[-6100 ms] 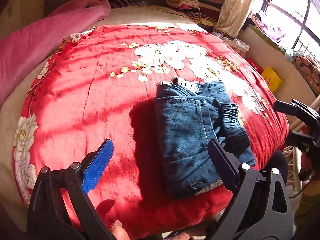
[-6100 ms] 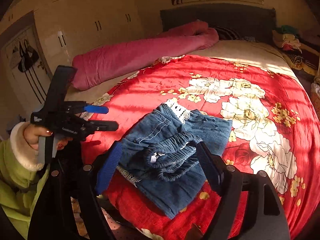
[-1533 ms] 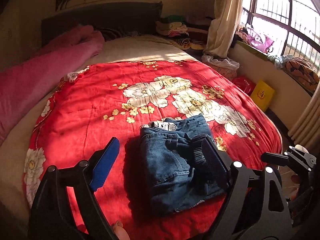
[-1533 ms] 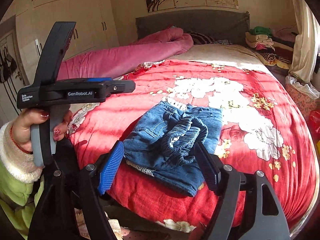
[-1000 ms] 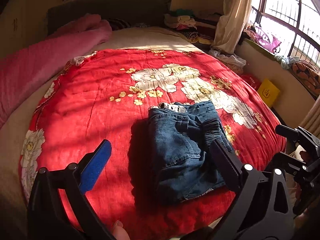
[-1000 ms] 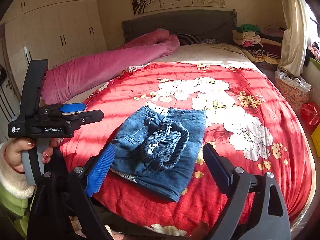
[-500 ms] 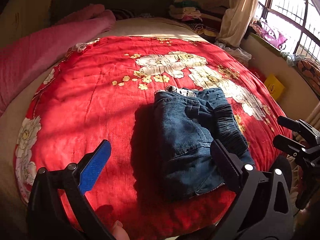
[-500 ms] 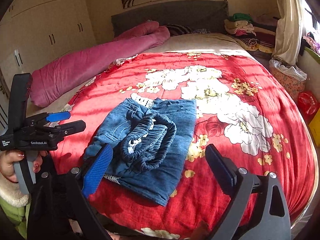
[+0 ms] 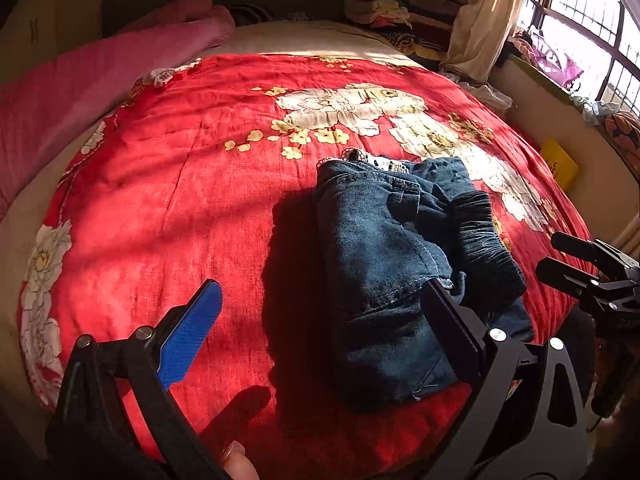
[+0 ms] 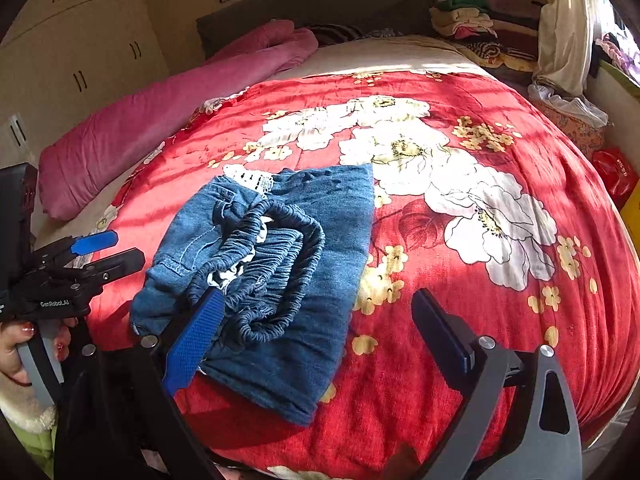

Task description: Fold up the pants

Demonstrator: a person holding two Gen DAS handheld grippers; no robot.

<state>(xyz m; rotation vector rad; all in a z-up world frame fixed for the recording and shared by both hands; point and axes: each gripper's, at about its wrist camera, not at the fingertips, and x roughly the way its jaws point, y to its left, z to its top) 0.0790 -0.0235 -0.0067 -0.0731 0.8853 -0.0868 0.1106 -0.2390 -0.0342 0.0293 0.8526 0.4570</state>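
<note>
On a bed spread with a red floral quilt, sun falls in bars from the window side. Compared with half a second ago, the right-wrist camera has dropped closer to the denim, so the bundle now fills more of that view, and in the same view the left gripper has slid lower and nearer the bed's edge.

At far left, a hand in a fleece-trimmed green sleeve grasps the left gripper's grey handle; its jaws stand apart, one pad blue and ribbed, holding nothing. Behind it a long pink bolster of soft, plush fabric lies along the quilt's side.

Toward the middle, the folded pants rest on the quilt near its front edge: a squarish, thick stack of blue denim with pale stitching, a ruched elastic waistband curled on top and a strip of white lace peeking from the far end.

The right gripper hangs over the pants' near edge, its fingers spread wide, empty.
</note>
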